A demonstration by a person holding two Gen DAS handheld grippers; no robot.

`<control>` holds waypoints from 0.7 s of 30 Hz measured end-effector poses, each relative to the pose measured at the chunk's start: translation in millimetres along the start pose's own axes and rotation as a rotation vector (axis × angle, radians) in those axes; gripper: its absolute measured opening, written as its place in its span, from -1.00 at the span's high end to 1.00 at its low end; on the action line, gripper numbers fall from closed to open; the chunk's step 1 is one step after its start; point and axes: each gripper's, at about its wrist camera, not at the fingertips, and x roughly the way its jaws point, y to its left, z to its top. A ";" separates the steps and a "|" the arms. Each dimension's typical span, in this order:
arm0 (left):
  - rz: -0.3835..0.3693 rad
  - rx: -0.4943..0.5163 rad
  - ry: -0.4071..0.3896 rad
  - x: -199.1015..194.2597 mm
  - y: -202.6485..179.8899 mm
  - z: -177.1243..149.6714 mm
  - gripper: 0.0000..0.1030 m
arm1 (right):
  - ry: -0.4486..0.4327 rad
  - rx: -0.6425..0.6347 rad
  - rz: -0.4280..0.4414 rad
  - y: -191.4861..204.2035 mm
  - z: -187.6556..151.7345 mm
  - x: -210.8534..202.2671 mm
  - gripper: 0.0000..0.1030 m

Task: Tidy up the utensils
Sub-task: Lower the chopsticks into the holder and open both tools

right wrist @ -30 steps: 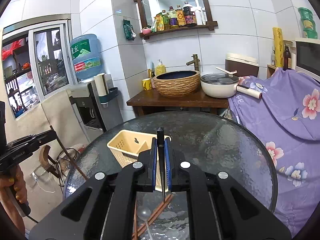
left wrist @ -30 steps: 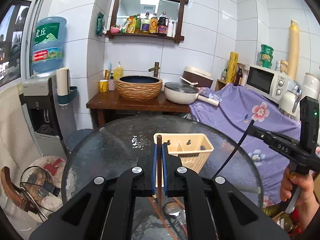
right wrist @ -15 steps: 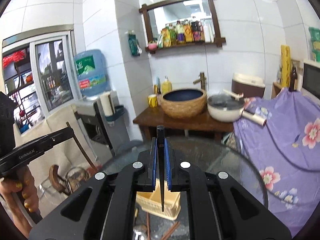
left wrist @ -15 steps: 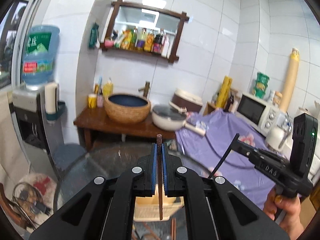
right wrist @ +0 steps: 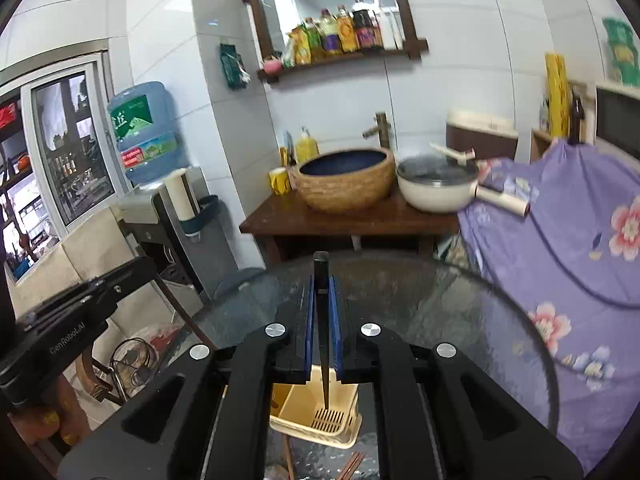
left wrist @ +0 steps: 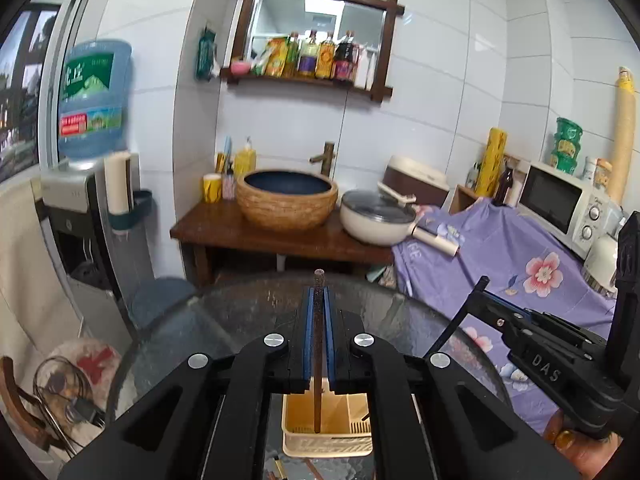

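Left claw [left wrist: 318,304] clamped on brown chopstick [left wrist: 317,360], stick upright, lower tip hanging over cream slotted utensil basket [left wrist: 326,446]. Right claw [right wrist: 321,300] clamped on black chopstick [right wrist: 322,344], tip pointing down into same basket [right wrist: 316,428], above its slotted floor. Basket on near part of round glass worktop [left wrist: 224,320]. More chopsticks [right wrist: 352,462] lying loose on worktop just near of basket. Wooden sink stand with woven basin [left wrist: 286,200] at far wall.

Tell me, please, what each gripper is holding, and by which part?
The left gripper pinches a brown chopstick near its upper end; the right gripper pinches a black chopstick likewise.
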 end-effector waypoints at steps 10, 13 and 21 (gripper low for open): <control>-0.007 -0.030 0.115 41.0 14.6 -44.7 0.90 | 0.068 0.031 -0.008 -17.2 -33.0 29.9 0.84; -0.002 -0.013 0.100 39.3 13.0 -46.6 0.90 | 0.062 0.013 -0.022 -16.3 -33.5 30.1 0.84; -0.025 0.008 0.074 25.0 7.6 -47.5 0.13 | 0.011 -0.011 -0.045 -19.0 -39.0 19.6 -0.38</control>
